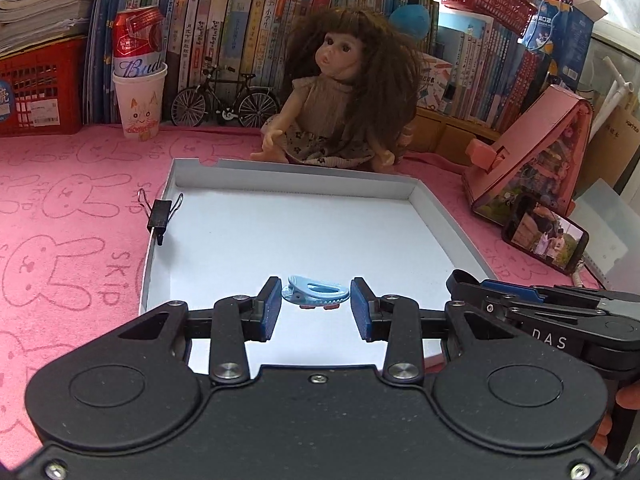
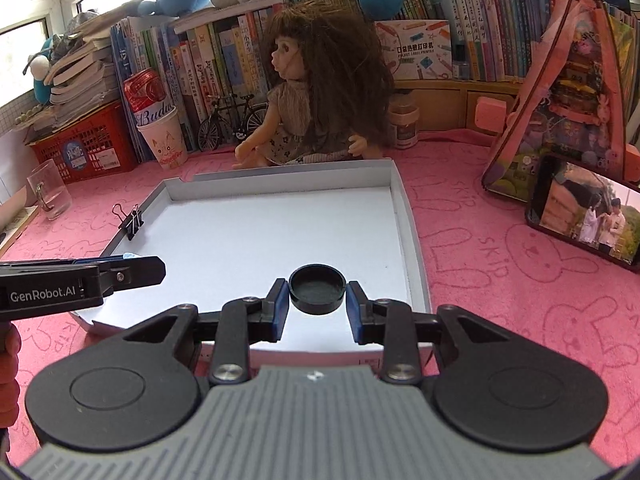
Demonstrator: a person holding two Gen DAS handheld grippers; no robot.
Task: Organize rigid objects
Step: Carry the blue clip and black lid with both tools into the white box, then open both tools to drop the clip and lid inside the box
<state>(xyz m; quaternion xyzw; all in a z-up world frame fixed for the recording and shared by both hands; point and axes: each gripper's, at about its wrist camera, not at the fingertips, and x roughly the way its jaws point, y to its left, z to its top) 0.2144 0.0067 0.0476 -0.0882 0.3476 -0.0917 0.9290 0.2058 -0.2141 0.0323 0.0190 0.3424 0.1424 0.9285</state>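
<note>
our left gripper stands open around a pale blue clip lying on the white tray. our right gripper brackets a black cap, contact unclear. a binder clip grips the tray's left rim.

A shallow tray is set on the table cloth. A binder clip is clamped on its left wall. Inside, near the front edge, a small clip is placed to the left and a round cap to the right. A doll is seated just behind the tray. Left of the doll, a model bicycle is stood before a row of books, and further left a can is set in a paper cup. To the right, a phone is propped against a toy house.
</note>
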